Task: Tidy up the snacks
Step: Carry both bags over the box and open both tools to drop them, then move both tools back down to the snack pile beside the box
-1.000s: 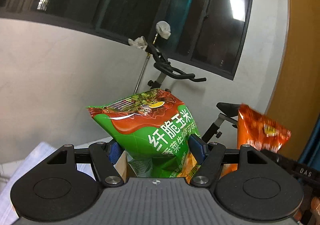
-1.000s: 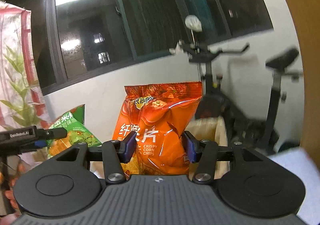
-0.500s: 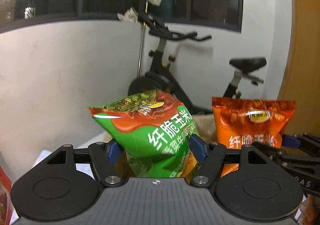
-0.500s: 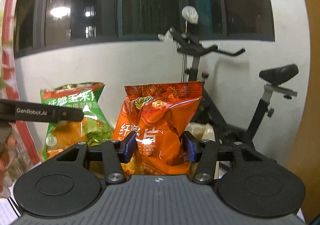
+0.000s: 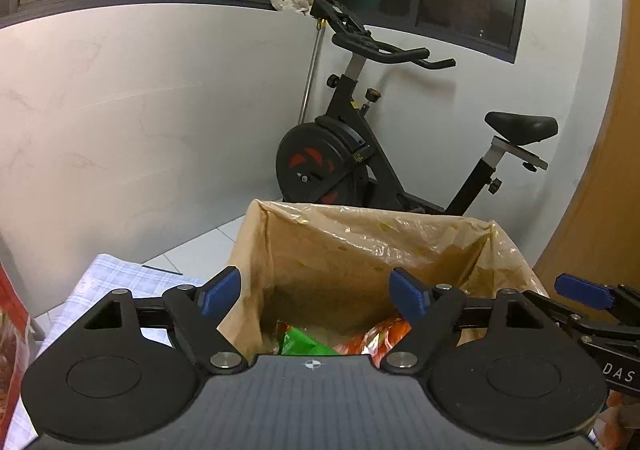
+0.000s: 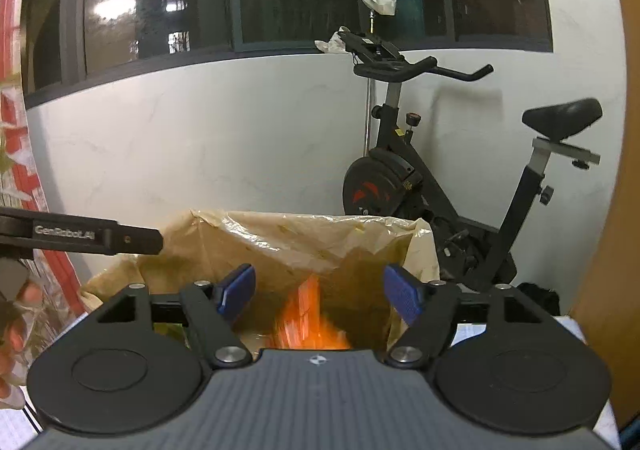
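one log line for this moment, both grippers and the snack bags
left gripper: jaws just opened, empty | right gripper: jaws just opened, empty | green bag, orange bag: in lined box

Dim indoor light, ceiling lamp glare on dark window [image 6: 112,6], heavy fisheye bending at edges, orange snack bag [image 6: 308,314] motion-blurred, soft wall shadows

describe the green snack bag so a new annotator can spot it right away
Start at the black exercise bike against the white wall; in front of it stands a box lined with a crinkled tan plastic bag. Look down inside: the glossy green snack bag lies at the bottom, left of the orange snack bag, the only green thing in there.
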The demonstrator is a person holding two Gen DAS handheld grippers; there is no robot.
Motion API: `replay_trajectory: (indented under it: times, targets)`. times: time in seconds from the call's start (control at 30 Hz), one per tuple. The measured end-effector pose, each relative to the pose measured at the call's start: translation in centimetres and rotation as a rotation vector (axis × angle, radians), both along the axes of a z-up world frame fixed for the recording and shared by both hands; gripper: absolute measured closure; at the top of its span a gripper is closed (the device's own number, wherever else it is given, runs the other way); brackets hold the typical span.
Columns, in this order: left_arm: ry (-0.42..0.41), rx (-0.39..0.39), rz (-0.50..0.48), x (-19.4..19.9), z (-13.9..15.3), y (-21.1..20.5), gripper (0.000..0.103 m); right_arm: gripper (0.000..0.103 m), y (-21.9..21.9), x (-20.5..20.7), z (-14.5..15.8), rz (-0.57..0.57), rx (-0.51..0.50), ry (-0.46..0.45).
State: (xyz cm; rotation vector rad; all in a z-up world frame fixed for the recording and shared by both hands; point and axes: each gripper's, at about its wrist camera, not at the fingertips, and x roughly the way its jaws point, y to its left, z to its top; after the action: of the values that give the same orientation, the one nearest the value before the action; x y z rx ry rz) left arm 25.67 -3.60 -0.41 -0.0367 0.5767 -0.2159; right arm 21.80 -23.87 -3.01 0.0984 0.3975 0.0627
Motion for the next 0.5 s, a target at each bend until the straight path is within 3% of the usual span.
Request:
replay_trajectory:
  times: [0.23, 0.5]
  targets:
    - [-0.017, 0.002, -0.028, -4.0, 1.7, 2.5, 0.02, 0.029, -0.3, -3.9, 0.8, 0.033, 0.064, -0.005]
    - [0.0, -0.017, 0.04, -8.9, 0.8, 7.4, 0.016, 0.029, -1.0, -8.8, 0.2, 0.056, 0.162, 0.009]
